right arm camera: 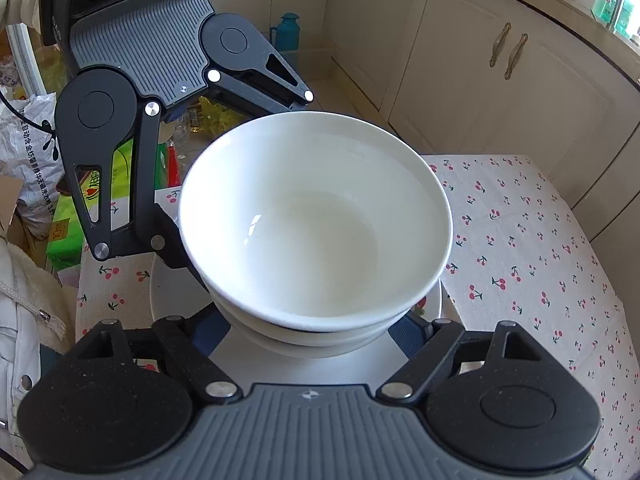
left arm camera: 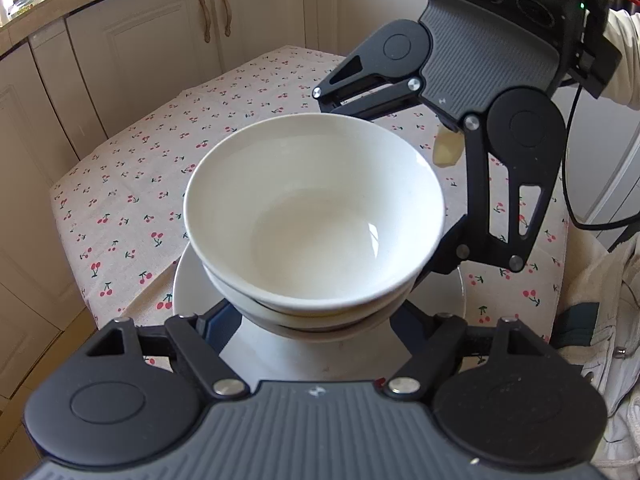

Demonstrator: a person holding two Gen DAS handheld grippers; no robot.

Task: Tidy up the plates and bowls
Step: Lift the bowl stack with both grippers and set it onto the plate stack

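A stack of white bowls sits low over a white plate on a cherry-print tablecloth. I cannot tell whether the stack rests on the plate. My left gripper reaches in from the near side. Its blue-padded fingers lie against the lowest bowl's sides, and their tips are hidden under the stack. My right gripper holds the same stack from the opposite side, and its fingers hug the bottom bowl. Each wrist view shows the other gripper across the bowls.
Cream cabinets run behind the small table. The tablecloth edge drops off close to the plate. Bags and boxes crowd the floor beside the table, with a teal flask farther back. A person's pale clothing is near.
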